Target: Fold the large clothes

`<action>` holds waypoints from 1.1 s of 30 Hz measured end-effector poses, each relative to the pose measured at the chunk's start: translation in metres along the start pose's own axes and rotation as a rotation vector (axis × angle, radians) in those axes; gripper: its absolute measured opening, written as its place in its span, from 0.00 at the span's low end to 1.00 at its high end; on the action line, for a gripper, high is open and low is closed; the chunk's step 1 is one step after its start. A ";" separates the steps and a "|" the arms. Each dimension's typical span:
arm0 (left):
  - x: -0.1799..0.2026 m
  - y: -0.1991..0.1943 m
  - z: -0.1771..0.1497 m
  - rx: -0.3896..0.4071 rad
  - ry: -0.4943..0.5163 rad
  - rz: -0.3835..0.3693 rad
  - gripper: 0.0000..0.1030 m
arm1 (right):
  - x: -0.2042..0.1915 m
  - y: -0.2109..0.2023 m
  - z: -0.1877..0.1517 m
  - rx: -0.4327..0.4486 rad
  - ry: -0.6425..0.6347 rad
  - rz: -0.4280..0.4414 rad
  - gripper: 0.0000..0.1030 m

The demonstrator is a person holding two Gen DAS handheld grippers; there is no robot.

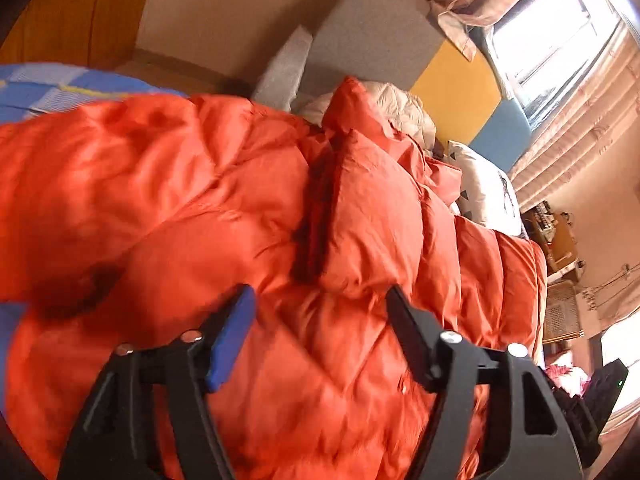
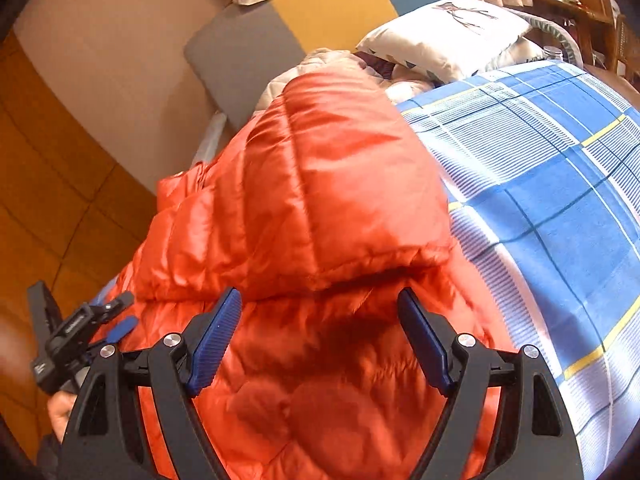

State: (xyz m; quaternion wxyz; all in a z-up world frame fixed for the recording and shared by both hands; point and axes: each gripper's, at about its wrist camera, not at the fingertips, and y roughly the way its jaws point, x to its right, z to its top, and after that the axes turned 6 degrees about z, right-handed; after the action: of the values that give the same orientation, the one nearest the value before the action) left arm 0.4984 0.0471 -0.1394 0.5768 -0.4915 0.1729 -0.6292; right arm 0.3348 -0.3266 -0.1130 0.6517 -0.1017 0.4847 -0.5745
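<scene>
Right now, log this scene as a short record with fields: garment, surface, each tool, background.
garment: orange puffy jacket, spread on the bed, hood flap on top
surface: blue checked bedsheet
left tool: open, over the jacket, nothing between its pads
right tool: open, over the jacket below the hood
background: white pillow, curtained window

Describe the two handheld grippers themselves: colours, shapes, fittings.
Both are black plastic frames with triangular cut-outs and round silver pivot bolts. The right gripper has two long fingers faced with ribbed blue pads. The left gripper matches: one blue pad faces the camera, the other finger shows its black back. No cables or sleeves are visible.
</scene>
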 end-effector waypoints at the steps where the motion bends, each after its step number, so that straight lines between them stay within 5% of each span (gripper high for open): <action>1: 0.000 0.005 0.003 -0.002 -0.005 0.001 0.53 | 0.001 0.001 0.002 0.003 0.002 0.000 0.77; 2: 0.000 0.011 0.007 -0.008 -0.012 -0.032 0.38 | 0.001 0.002 0.003 0.005 0.005 0.005 0.77; 3: 0.001 0.014 0.009 -0.021 -0.014 -0.062 0.09 | -0.001 0.004 0.006 0.004 0.003 0.012 0.77; 6: 0.001 -0.001 0.011 0.031 -0.011 -0.099 0.04 | -0.011 -0.002 0.003 -0.022 -0.049 0.068 0.77; 9: -0.008 -0.026 0.006 0.080 -0.011 -0.068 0.04 | -0.022 -0.018 -0.002 -0.024 -0.100 0.164 0.77; 12: -0.025 -0.045 0.002 0.118 -0.025 0.004 0.04 | -0.027 -0.025 0.001 0.023 -0.105 0.171 0.77; 15: -0.042 -0.052 -0.004 0.132 -0.036 0.105 0.04 | -0.023 -0.007 0.011 0.032 -0.066 0.108 0.77; 20: -0.053 -0.030 -0.014 0.063 0.001 0.202 0.05 | -0.012 0.052 0.017 -0.081 -0.033 -0.068 0.71; 23: -0.060 -0.029 -0.016 0.063 -0.020 0.208 0.22 | -0.019 0.067 0.012 -0.098 -0.100 -0.154 0.71; 24: -0.063 -0.034 -0.016 0.075 -0.037 0.200 0.40 | -0.022 0.067 0.012 -0.099 -0.114 -0.169 0.71; 25: -0.068 -0.042 -0.020 0.094 -0.053 0.201 0.47 | -0.023 0.065 0.011 -0.100 -0.117 -0.175 0.71; 33: -0.125 -0.096 -0.042 0.169 -0.195 0.223 0.50 | -0.043 0.020 -0.020 -0.065 -0.176 -0.114 0.75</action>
State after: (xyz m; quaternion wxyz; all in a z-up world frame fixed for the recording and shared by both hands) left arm 0.3927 0.1707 -0.1357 0.6963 -0.4776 0.1161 -0.5229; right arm 0.3382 -0.2749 -0.1149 0.6543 -0.2004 0.4372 -0.5836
